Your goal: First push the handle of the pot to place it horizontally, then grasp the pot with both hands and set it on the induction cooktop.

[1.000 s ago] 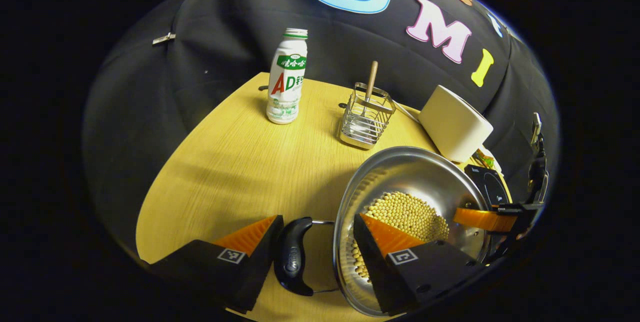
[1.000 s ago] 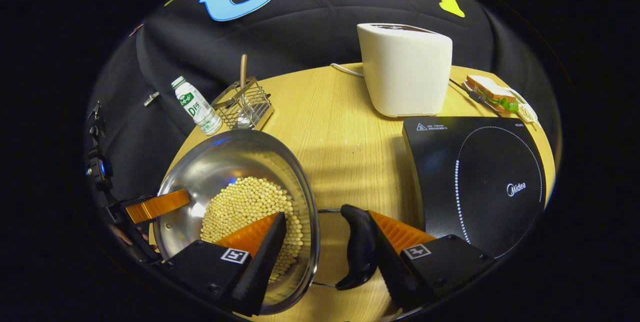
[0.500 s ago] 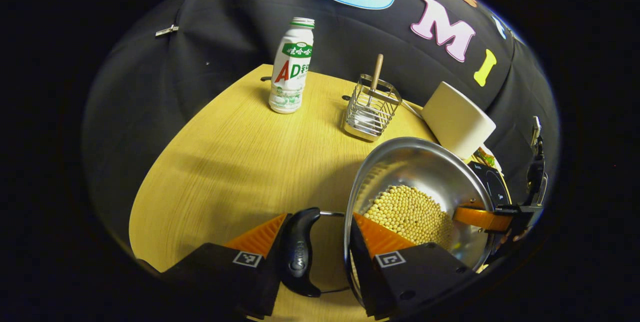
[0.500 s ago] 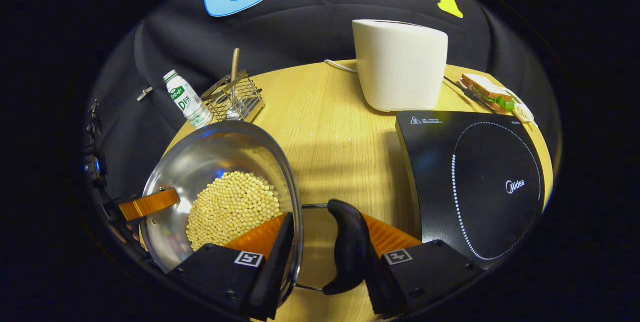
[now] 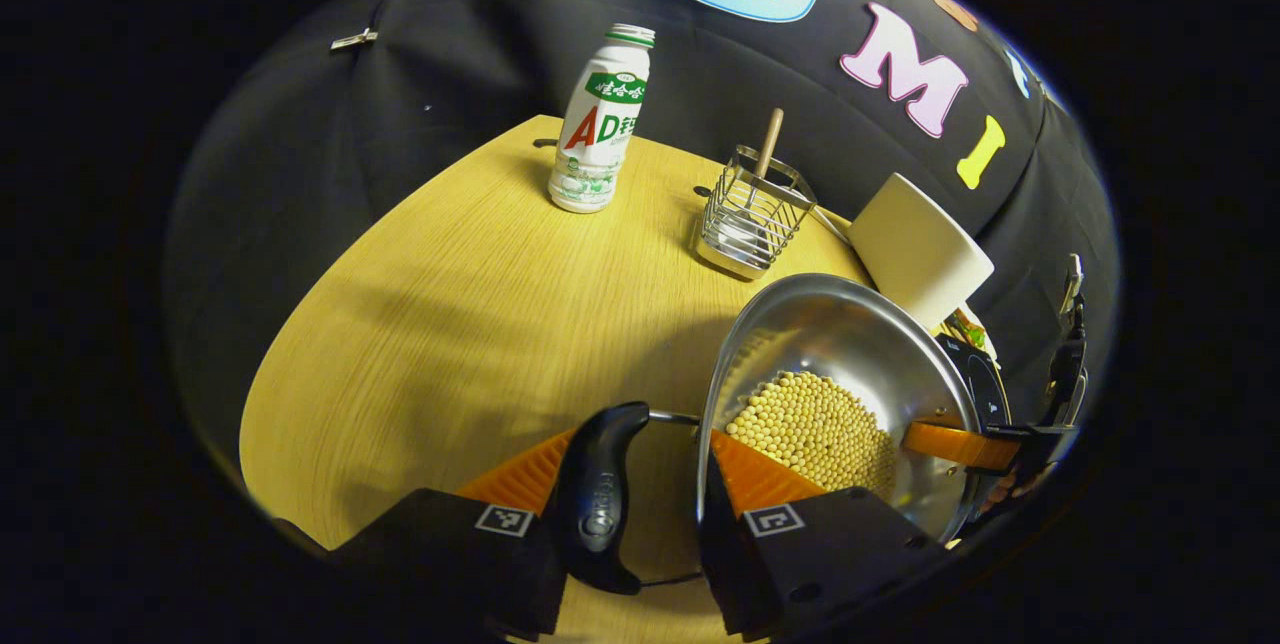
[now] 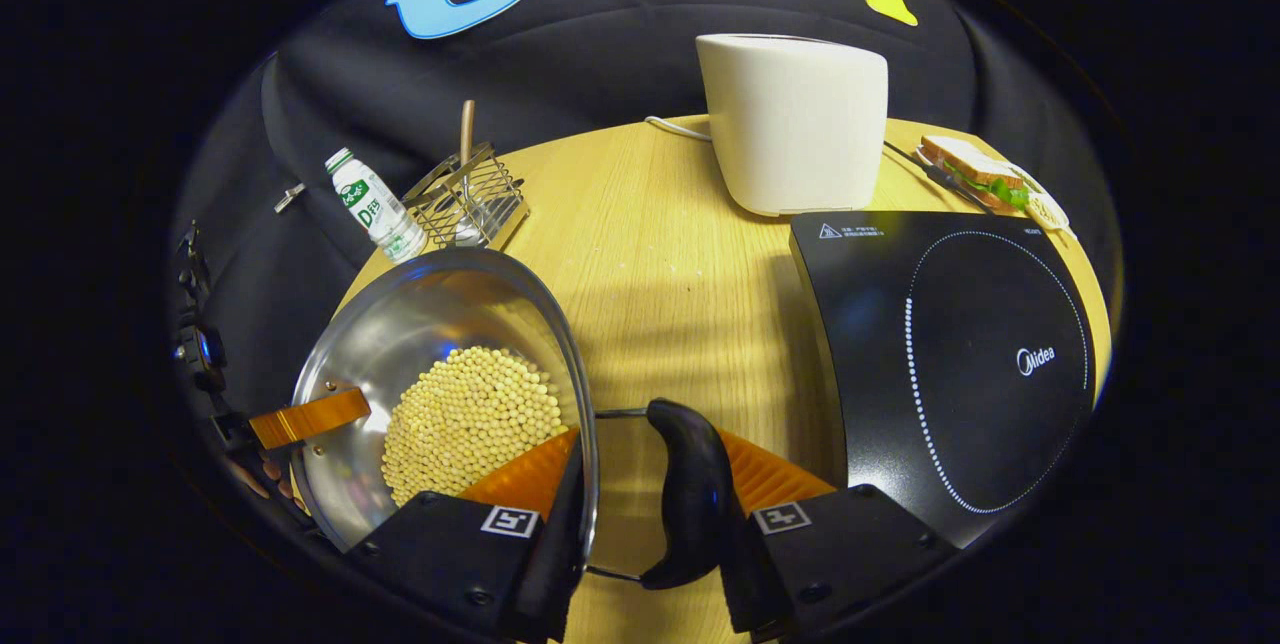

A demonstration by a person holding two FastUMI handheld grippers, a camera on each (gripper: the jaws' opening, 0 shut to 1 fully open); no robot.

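Steel pot [image 6: 440, 384] of soybeans [image 6: 470, 419] hung between my grippers, the left gripper [image 5: 640, 504] and the right gripper [image 6: 650, 504] each clamped across rim and black side handle, sharing its weight before the cooktop [image 6: 950, 354] just right of my right gripper.

In the left gripper view, the pot [image 5: 850, 364] hides most of the induction cooktop [image 5: 985, 389], and the toaster [image 5: 920, 244] covers all but a scrap of the sandwich [image 5: 965, 329]. The right gripper [image 5: 985, 444] there is cut off at the picture's edge. In the right gripper view, the left gripper [image 6: 300, 419] shows one finger over the pot's far rim; its other finger is hidden.
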